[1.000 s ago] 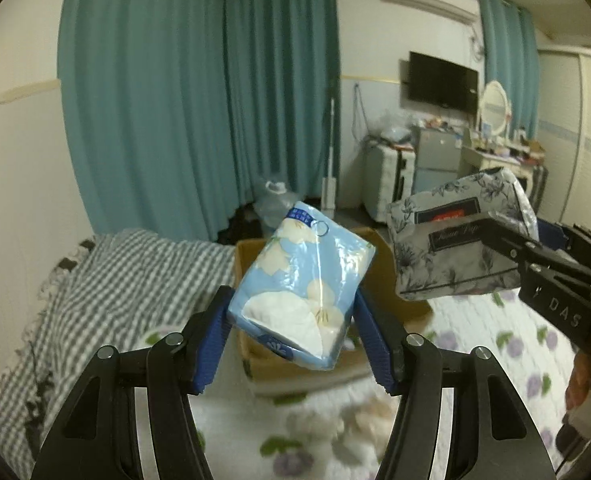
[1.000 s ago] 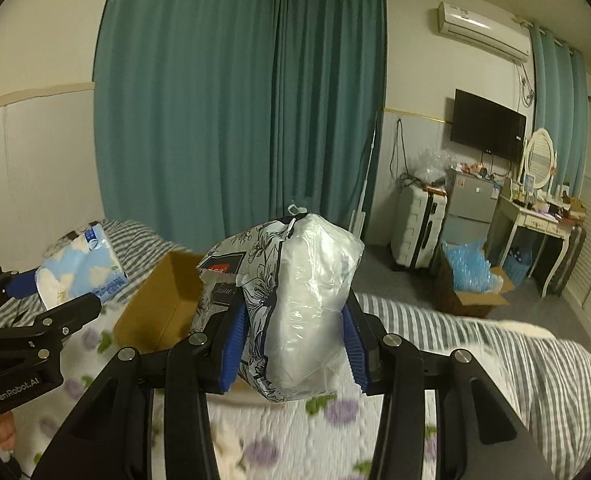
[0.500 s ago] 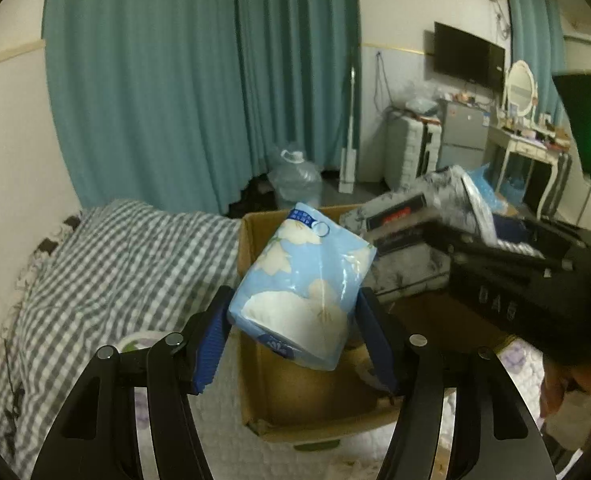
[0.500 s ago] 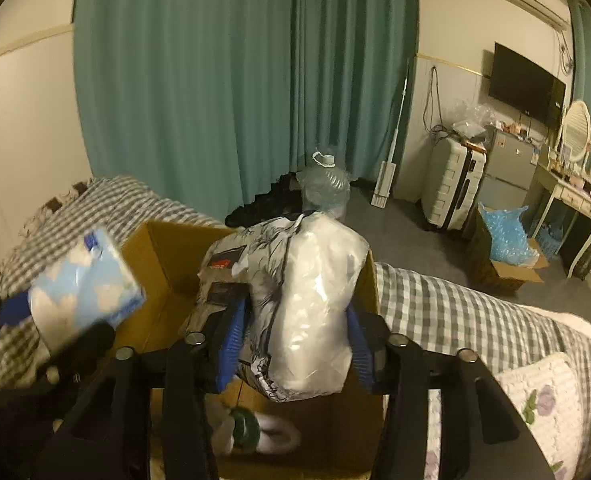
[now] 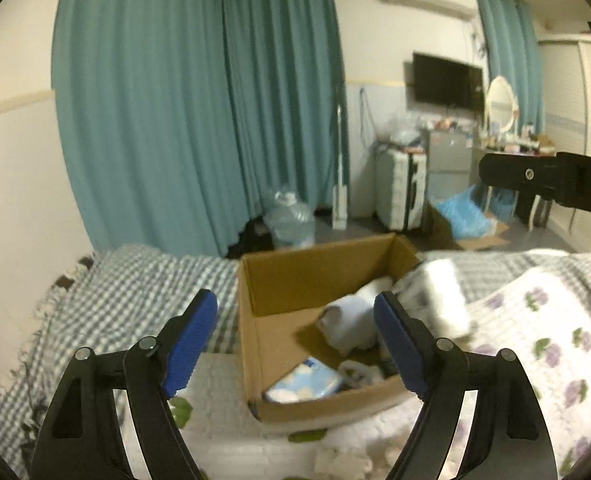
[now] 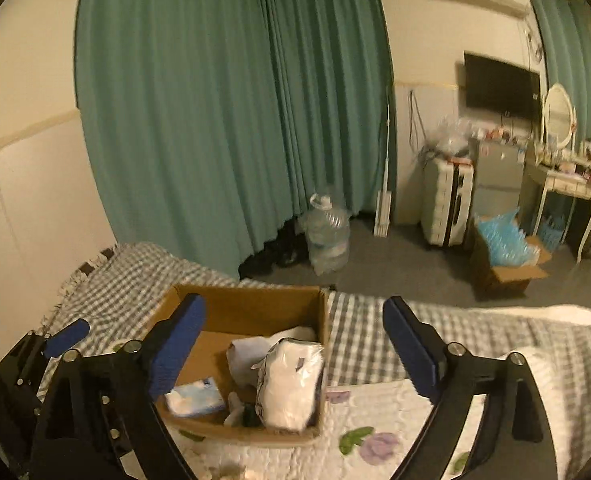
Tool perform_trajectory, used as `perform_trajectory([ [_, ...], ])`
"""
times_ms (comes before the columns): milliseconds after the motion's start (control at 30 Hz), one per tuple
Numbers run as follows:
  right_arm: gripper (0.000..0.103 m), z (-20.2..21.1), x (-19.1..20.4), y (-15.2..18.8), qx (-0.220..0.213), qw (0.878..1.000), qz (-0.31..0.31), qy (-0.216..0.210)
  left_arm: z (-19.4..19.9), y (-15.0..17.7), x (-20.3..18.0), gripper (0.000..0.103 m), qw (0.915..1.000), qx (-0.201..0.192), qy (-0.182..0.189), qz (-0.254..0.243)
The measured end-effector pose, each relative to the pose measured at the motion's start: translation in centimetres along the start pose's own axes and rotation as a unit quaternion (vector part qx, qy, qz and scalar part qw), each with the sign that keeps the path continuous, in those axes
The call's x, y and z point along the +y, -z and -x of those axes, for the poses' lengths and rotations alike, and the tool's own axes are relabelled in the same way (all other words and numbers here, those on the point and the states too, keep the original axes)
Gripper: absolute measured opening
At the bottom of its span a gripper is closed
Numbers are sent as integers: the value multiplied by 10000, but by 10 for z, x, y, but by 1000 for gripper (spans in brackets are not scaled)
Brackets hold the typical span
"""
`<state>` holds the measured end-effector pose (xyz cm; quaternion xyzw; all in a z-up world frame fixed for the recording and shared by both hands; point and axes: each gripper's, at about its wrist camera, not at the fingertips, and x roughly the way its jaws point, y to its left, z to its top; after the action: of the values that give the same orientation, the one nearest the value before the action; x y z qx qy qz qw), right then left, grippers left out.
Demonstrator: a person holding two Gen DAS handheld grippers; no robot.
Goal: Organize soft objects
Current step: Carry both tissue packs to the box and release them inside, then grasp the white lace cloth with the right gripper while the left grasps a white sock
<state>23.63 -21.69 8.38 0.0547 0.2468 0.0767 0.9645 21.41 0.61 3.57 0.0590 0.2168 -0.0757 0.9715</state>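
Cardboard box (image 6: 251, 310) now holds both packs: blue cloud-print tissue pack (image 6: 194, 397) lying flat, floral-wrapped pack (image 6: 289, 384) upright; left gripper (image 5: 295, 340) and right gripper (image 6: 293, 346) jaws just opened, empty.

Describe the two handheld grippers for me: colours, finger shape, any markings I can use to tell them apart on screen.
Both look alike: the left gripper and right gripper have matte black angular arms with silver pivot screws, each ending in a flat blue ribbed pad. Seen from the left wrist camera, the right gripper's black side bears a white letter D. No cables or sleeves show.
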Motion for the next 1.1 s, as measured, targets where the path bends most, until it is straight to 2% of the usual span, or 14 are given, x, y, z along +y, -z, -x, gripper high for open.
perform_trajectory([
  [133, 98, 53, 12, -8, -148, 9996, 247, 80, 53, -16, 4, 83, 9996, -284, -35, -1],
  [167, 100, 67, 16, -9, -172, 9992, 330, 140, 66, -20, 5, 86, 9993, -349, -70, 59],
  [200, 101, 78, 20, -9, -176, 9988, 404, 205, 79, -23, 10, 93, 9990, -414, -78, 125],
  [333, 101, 117, 39, -3, -78, 9964, 641, 548, 130, -35, 26, 93, 9971, -674, 52, 364],
  [400, 101, 138, 47, 3, -178, 9954, 789, 504, 148, -38, 30, 93, 9965, -750, 66, 377],
  [467, 101, 151, 51, 14, -219, 9952, 838, 452, 159, -35, 33, 93, 9963, -756, -108, 383],
  [500, 101, 154, 53, 21, -219, 9954, 829, 417, 161, -31, 32, 93, 9970, -729, -78, 257],
  [567, 101, 151, 54, 40, -139, 9966, 749, 310, 156, -18, 25, 93, 9983, -578, -82, 0],
  [633, 101, 140, 51, 63, 6, 9980, 603, 206, 144, 0, 19, 93, 9991, -362, -199, 13],
  [700, 101, 123, 47, 88, 137, 9987, 466, 120, 125, 19, 16, 93, 9998, -141, -92, 128],
  [767, 101, 95, 40, 116, 460, 9981, 374, 141, 100, 39, 15, 93, 9994, 125, -6, 315],
  [900, 101, 48, 32, 154, 991, 9932, 546, 285, 46, 74, 9, 93, 9957, 762, -34, 516],
  [1033, 100, 12, 31, 182, 1355, 9887, 623, 113, 22, 103, 4, 93, 9945, 977, -212, 302],
  [1100, 95, -4, 35, 192, 1537, 9854, 726, 45, 15, 114, 5, 93, 9937, 1061, -280, 239],
])
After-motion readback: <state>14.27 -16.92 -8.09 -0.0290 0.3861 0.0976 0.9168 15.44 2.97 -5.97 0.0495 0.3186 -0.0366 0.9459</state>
